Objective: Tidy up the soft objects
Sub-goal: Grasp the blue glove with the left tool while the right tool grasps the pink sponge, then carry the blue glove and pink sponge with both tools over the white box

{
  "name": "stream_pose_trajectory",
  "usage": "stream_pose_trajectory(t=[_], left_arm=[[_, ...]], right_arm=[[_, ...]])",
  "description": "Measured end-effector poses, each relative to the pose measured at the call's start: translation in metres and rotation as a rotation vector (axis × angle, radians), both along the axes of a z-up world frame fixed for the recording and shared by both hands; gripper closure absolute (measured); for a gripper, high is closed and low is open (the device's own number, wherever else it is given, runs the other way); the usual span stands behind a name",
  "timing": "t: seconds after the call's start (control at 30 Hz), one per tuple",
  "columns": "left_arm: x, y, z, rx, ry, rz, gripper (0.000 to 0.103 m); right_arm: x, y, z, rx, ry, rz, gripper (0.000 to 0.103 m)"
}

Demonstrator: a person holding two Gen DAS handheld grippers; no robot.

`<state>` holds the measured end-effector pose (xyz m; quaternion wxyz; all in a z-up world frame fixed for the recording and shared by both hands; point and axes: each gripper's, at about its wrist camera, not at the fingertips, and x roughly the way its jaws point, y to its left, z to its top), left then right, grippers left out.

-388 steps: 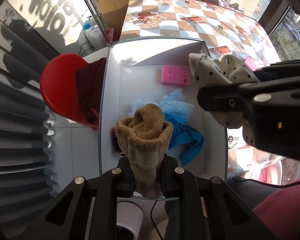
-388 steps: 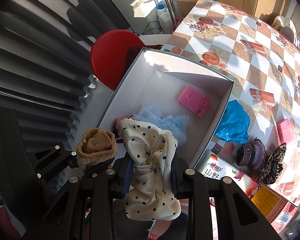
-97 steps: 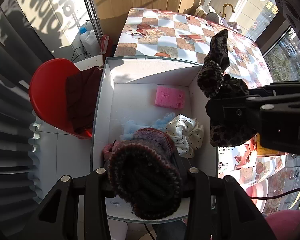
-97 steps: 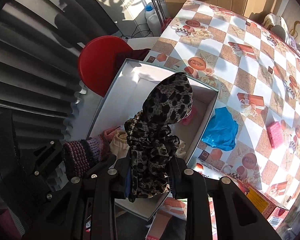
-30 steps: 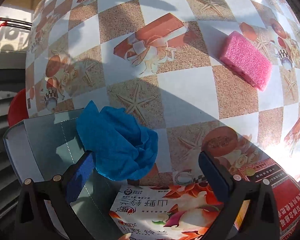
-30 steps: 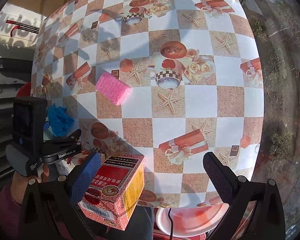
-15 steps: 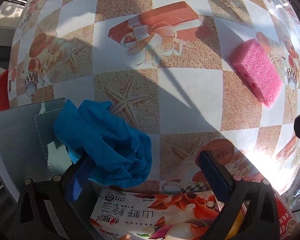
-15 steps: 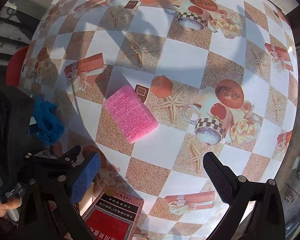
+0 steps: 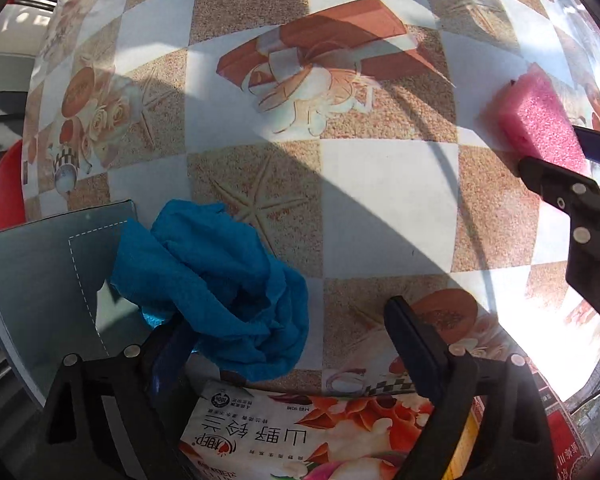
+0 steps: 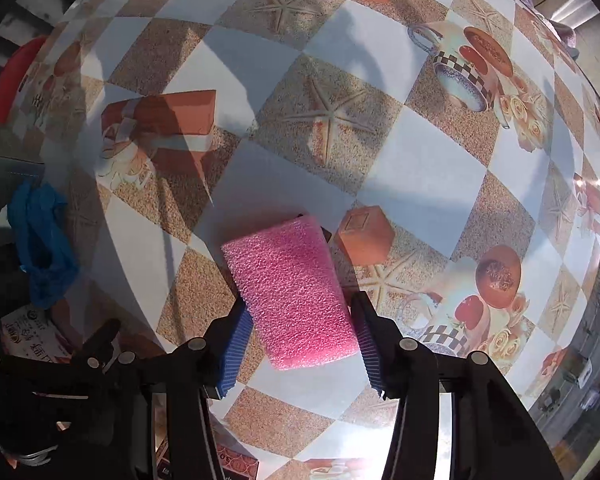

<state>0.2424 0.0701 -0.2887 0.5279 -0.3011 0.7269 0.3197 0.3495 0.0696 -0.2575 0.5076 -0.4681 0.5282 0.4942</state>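
Observation:
A crumpled blue cloth (image 9: 220,288) lies on the checkered tablecloth (image 9: 380,192), against the corner of a grey box. My left gripper (image 9: 288,336) points down over it with its jaws closing. The left finger touches the cloth and the right finger (image 9: 412,332) stands apart from it. A pink sponge (image 10: 292,296) lies flat on the table between the blue ribbed pads of my right gripper (image 10: 300,340). Its jaws are closing and the pads meet the sponge's long sides. From the left wrist view, the pink sponge (image 9: 540,120) sits at the right edge with the right gripper's fingers around it.
A printed carton (image 9: 300,440) lies just below the cloth, and the grey box wall (image 9: 40,280) stands to its left. A red stool (image 9: 4,192) shows past the table's left edge. A red carton (image 10: 236,464) sits near the table's front edge.
Both pairs of jaws have narrowed. My right gripper swung over, rolled and came down around the pink sponge. My left gripper sank a little closer onto the blue cloth.

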Motion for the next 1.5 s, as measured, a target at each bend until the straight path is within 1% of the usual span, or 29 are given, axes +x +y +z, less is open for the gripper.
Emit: stream_pose_trajectory(t=[0.03, 0.07, 0.1, 0.2, 0.23, 0.4, 0.47, 0.5, 0.57, 0.63, 0.73, 0.83, 0.9, 1.07, 1.2, 1.3, 1.4, 1.5], left_arm=[[0.000, -0.004, 0.008, 0.012, -0.012, -0.010, 0.030], [0.001, -0.004, 0.012, 0.027, -0.016, -0.032, 0.051], [0.001, -0.005, 0.016, 0.042, -0.024, -0.056, 0.070], [-0.004, -0.002, 0.030, 0.036, -0.120, -0.053, 0.089], [-0.006, -0.001, 0.036, 0.045, -0.149, -0.052, 0.091], [-0.013, -0.005, 0.068, 0.078, -0.260, -0.074, 0.091], [-0.011, -0.009, 0.085, 0.085, -0.307, -0.089, 0.092], [-0.020, -0.008, 0.096, 0.089, -0.333, -0.099, 0.092], [-0.022, -0.012, 0.112, 0.106, -0.371, -0.127, 0.092], [-0.026, -0.018, 0.122, 0.119, -0.392, -0.156, 0.092], [-0.027, -0.029, 0.134, 0.115, -0.424, -0.170, 0.092], [-0.034, -0.031, 0.146, 0.127, -0.447, -0.196, 0.092], [-0.038, -0.044, 0.154, 0.133, -0.457, -0.218, 0.092], [-0.056, -0.069, 0.179, 0.165, -0.476, -0.297, 0.092], [-0.076, -0.079, 0.193, 0.181, -0.492, -0.322, 0.092], [-0.095, -0.082, 0.203, 0.205, -0.499, -0.320, 0.092], [-0.117, -0.079, 0.211, 0.226, -0.508, -0.295, 0.092], [-0.141, -0.075, 0.218, 0.263, -0.497, -0.269, 0.092]], right_arm=[[0.002, -0.002, 0.001, 0.004, 0.023, -0.010, 0.053], [0.005, -0.006, 0.003, 0.011, 0.050, -0.032, 0.053], [0.012, -0.013, 0.008, 0.020, 0.067, -0.060, 0.053], [0.032, -0.027, 0.019, 0.048, 0.115, -0.163, 0.053], [0.039, -0.032, 0.024, 0.056, 0.128, -0.199, 0.053], [0.065, -0.063, 0.051, 0.108, 0.185, -0.359, 0.053], [0.070, -0.074, 0.063, 0.130, 0.204, -0.404, 0.053], [0.071, -0.079, 0.069, 0.141, 0.216, -0.423, 0.053], [0.073, -0.090, 0.082, 0.163, 0.238, -0.450, 0.053], [0.072, -0.098, 0.093, 0.182, 0.237, -0.467, 0.053], [0.065, -0.111, 0.107, 0.213, 0.258, -0.512, 0.053], [0.060, -0.125, 0.120, 0.235, 0.274, -0.552, 0.053], [0.056, -0.132, 0.128, 0.247, 0.276, -0.572, 0.053], [0.036, -0.145, 0.150, 0.275, 0.262, -0.580, 0.053], [0.008, -0.148, 0.167, 0.293, 0.251, -0.561, 0.053], [-0.018, -0.146, 0.177, 0.300, 0.259, -0.537, 0.053], [-0.047, -0.140, 0.182, 0.300, 0.276, -0.505, 0.053], [-0.078, -0.129, 0.183, 0.293, 0.292, -0.465, 0.053]])
